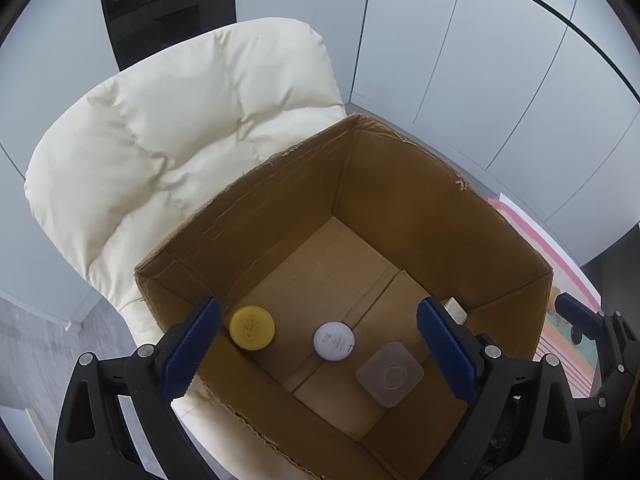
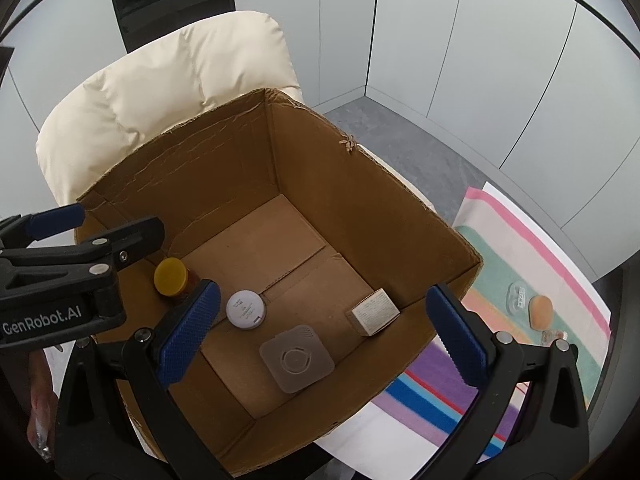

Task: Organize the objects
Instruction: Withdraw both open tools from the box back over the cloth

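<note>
Right wrist view, cardboard box (image 2: pixel 360 216) holding yellow-lidded jar (image 2: pixel 171 277), white puck (image 2: pixel 245 309), both grippers wide, empty

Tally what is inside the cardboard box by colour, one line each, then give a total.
Yellow: 1, the yellow-lidded round jar
White: 2, the white round disc and the small white printed carton
Translucent grey: 1, the square plastic lidded container
Total: 4 in the brown cardboard box
</note>
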